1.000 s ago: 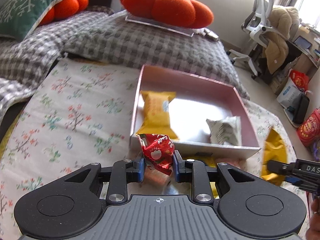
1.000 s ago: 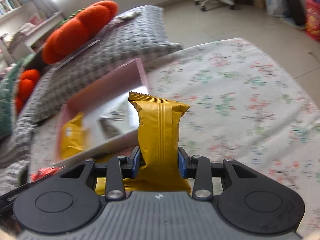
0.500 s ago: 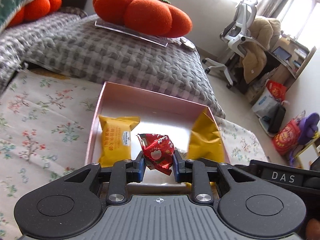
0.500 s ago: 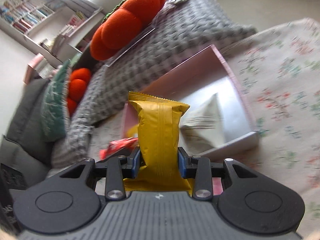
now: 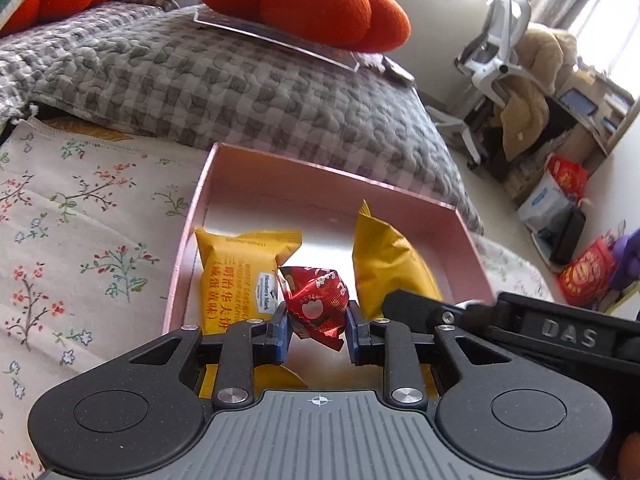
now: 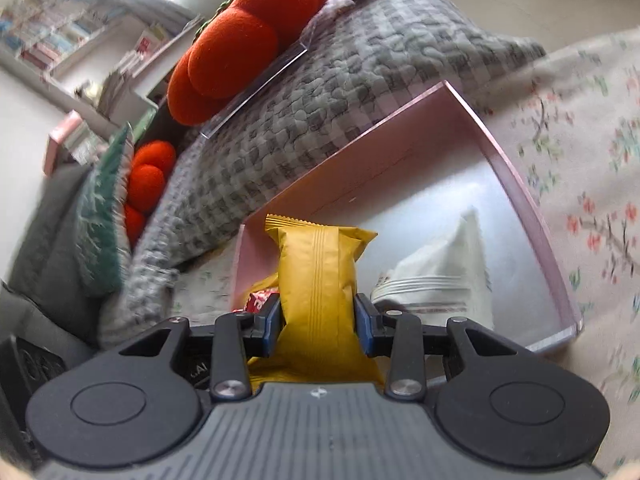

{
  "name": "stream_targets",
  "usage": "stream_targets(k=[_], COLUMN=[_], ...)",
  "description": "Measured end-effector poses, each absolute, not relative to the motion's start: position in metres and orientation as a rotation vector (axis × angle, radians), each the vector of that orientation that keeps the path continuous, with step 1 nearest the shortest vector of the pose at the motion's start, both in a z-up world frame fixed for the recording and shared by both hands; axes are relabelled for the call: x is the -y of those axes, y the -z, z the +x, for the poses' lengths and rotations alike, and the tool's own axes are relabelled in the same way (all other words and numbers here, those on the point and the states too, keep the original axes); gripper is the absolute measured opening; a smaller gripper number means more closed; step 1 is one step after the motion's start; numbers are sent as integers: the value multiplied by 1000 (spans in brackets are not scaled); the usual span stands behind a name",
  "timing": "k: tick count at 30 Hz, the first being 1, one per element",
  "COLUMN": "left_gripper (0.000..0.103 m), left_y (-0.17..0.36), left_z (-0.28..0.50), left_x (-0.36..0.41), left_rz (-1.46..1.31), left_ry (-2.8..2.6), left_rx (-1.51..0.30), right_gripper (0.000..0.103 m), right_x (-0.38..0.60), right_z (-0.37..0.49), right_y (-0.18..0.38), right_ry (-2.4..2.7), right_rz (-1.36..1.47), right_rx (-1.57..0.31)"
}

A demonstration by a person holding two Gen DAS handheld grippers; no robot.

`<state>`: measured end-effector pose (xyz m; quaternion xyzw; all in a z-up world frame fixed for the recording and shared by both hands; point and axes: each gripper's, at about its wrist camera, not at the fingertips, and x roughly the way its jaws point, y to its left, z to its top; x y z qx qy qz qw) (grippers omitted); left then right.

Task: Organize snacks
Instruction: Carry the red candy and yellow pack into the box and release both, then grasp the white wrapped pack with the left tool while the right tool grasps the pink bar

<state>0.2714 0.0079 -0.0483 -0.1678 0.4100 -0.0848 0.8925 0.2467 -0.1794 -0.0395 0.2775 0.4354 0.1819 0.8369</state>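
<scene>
The left gripper has its fingers pinched on a crumpled red candy wrapper, squeezed from both sides and poking up between the blue pads. Just past those fingers, a little to their left, a yellow snack pack with print lies flat inside the pink box, close against the near left wall. To the right of the red wrapper stands the plain yellow packet, carried by the right gripper, whose black body reaches in low from the right.

From the right gripper's own view, its fingers are closed snugly on the waist of that plain yellow packet, which stands upright between the pads with its crimped top edge above them. Just right of these fingers a white snack packet lies on the shiny floor of the box. A scrap of the red wrapper peeks out just left of them.

Both held snacks hover above the near end of the box, which sits on a floral tablecloth over the tabletop. Beyond the box's far wall lies a grey checked quilt, and on it an orange pumpkin cushion on a clear sheet. Far off to the right stands a white office chair.
</scene>
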Motion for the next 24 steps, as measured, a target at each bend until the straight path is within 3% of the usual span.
stream_targets(k=[9,13,17,24], left_gripper=[29,35,43,44], left_y=[48,38,23,15], left_z=[266,263,258,240], left_x=[9,3,-10,-19], left_rz=[-183,-236,-284,-273], left_ry=[193,203,182,95], left_rx=[-820,-818,-782,-858], right_gripper=[35,37,47,54], right_x=[178,186,196,207], right_z=[249,243,236,222], right_y=[47,38,23,8], right_ry=[-276,-275,-261,-215], right_rz=[419,446,495,469], right_rx=[-879,-860,-831,-868])
